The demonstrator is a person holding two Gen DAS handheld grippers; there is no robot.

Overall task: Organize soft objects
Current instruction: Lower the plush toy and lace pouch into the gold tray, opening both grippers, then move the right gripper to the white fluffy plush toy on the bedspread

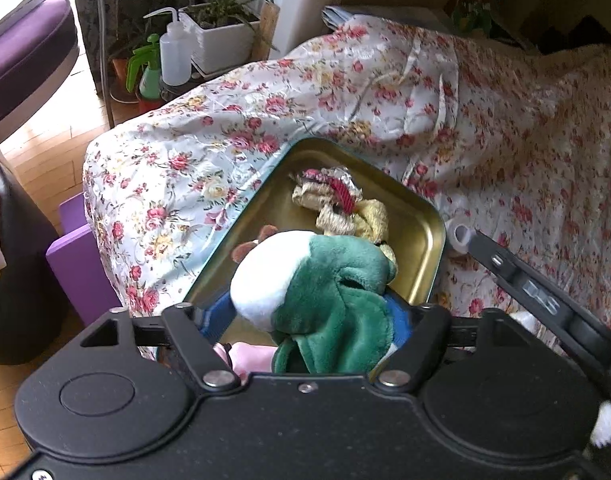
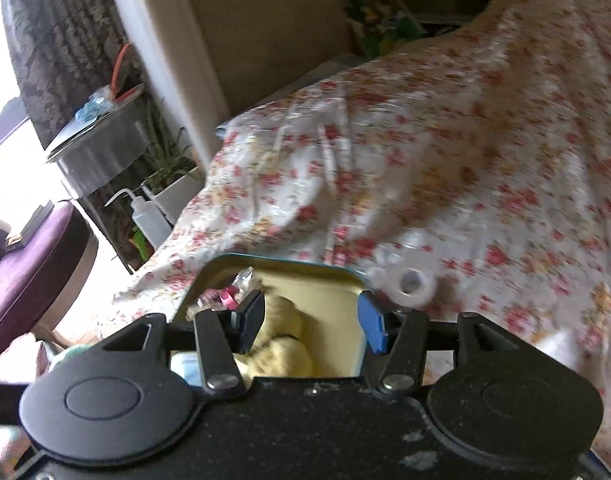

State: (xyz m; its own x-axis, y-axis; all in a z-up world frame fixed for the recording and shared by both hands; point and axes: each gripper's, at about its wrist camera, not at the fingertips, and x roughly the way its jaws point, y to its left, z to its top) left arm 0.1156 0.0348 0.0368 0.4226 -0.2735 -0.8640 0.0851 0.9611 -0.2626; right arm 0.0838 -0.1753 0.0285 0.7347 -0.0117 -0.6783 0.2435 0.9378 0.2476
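I am holding my left claw over the open tin lying on the flowered bedspread, at the lower middle of the left view. The green and white plush toy is sitting between its blue pads; the jaws are standing wide, and I cannot tell whether the pads are pressing the plush or letting it go.

My right claw is hovering over the same tin, low in the centre of the right view, which is blurred. Its jaws are standing apart, with the yellow plush lying beneath the gap rather than being gripped, so I am judging that one released.

A frilly fabric piece is already resting in the tin. By my reckoning the sorting is well along: the green toy is being settled, and a white soft thing at the lower right edge may be left.
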